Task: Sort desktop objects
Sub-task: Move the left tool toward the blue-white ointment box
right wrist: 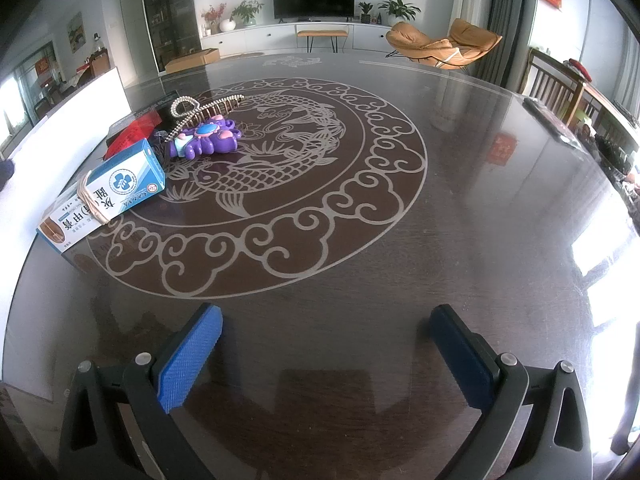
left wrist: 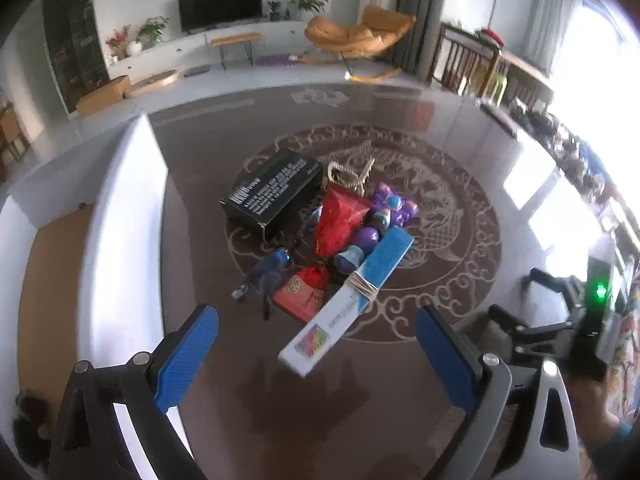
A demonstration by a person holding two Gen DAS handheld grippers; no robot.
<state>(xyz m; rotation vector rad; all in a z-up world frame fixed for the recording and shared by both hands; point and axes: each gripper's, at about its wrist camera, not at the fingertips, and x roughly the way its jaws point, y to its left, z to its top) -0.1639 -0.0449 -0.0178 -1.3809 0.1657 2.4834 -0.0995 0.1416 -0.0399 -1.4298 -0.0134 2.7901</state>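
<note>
A heap of small objects lies on the dark round table [left wrist: 460,184]. In the left wrist view I see a black box [left wrist: 272,194], a red packet [left wrist: 338,220], a purple toy [left wrist: 380,222], a pearl-trimmed comb [left wrist: 350,176], a dark blue item [left wrist: 268,270], a red pouch [left wrist: 302,294] and a long blue-white box [left wrist: 352,298] bound with a rubber band. My left gripper [left wrist: 316,354] hovers open just short of that box. My right gripper [right wrist: 326,354] is open over bare table, with the blue-white box [right wrist: 102,196] and purple toy [right wrist: 208,140] far to its left.
A white open container [left wrist: 120,240] with a tan floor stands left of the heap. The right gripper [left wrist: 560,320] and a hand show at the right edge of the left wrist view. Beyond the table are a TV stand, an orange lounge chair [left wrist: 356,36] and wooden chairs.
</note>
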